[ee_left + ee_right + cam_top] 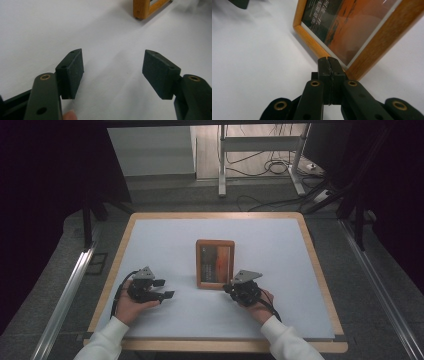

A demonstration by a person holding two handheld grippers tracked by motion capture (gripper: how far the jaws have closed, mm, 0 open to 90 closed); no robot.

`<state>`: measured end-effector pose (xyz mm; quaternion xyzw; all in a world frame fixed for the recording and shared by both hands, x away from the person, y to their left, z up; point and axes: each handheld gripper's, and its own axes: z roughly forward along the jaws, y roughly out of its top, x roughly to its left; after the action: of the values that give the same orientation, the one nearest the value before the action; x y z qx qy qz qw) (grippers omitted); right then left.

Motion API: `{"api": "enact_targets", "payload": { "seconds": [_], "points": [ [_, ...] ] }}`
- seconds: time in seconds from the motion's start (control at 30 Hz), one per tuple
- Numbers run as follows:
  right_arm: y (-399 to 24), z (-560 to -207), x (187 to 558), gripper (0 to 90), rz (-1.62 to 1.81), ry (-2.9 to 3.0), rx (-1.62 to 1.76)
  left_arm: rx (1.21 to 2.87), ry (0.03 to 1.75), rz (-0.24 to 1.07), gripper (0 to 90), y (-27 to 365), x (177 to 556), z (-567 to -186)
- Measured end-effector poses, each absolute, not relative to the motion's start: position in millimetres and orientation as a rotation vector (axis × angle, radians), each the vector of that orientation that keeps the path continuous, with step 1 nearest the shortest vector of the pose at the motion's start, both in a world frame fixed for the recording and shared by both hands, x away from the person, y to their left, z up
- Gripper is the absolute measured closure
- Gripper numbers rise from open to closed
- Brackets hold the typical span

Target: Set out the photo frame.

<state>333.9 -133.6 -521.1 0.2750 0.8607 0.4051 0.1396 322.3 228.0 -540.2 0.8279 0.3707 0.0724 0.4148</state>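
A wooden picture frame (215, 263) lies flat in the middle of the white table top (165, 240), with a dark orange picture under its glass. My right gripper (227, 289) is at the frame's near right corner. In the right gripper view its jaws (329, 61) are pressed shut together with nothing between them, and their tips are against the frame's wooden rim (312, 41). My left gripper (164, 288) rests to the left of the frame, apart from it. Its jaws (116, 72) stand wide open over bare table, with a corner of the frame (145, 8) farther off.
The table has a wooden border (320, 285) round the white surface. Metal rails (65, 295) run along both sides on the floor. A desk's legs (222, 165) and cables (275, 167) stand behind the table.
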Motion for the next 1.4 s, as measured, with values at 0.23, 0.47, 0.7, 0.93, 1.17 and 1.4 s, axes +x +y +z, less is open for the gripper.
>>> {"api": "enact_targets", "payload": {
  "seconds": [0.23, 0.47, 0.7, 0.93, 1.17, 1.4],
  "points": [
    [-148, -517, 331, 88.6, 1.203, 2.478, 0.804, 2.076, 0.941, 0.204, 33.1, 227, 321, -538],
    [-156, -518, 331, 89.7, 1.201, 2.482, 0.786, 2.068, 0.922, 0.228, 33.2, 222, 319, -535],
    [-163, -512, 327, 71.5, 1.224, 2.463, 0.793, 2.054, 0.917, 0.239, 33.2, 223, 312, -531],
    [-198, -502, 314, 41.2, 1.245, 2.349, 0.919, 2.065, 0.899, 0.242, 33.2, 219, 307, -531],
    [-243, -500, 302, 36.9, 1.255, 2.297, 0.996, 2.074, 0.892, 0.25, 33.2, 213, 304, -530],
    [-269, -508, 301, 33.6, 1.215, 2.292, 1.065, 2.079, 0.893, 0.264, 32.9, 210, 302, -531]
  ]
}}
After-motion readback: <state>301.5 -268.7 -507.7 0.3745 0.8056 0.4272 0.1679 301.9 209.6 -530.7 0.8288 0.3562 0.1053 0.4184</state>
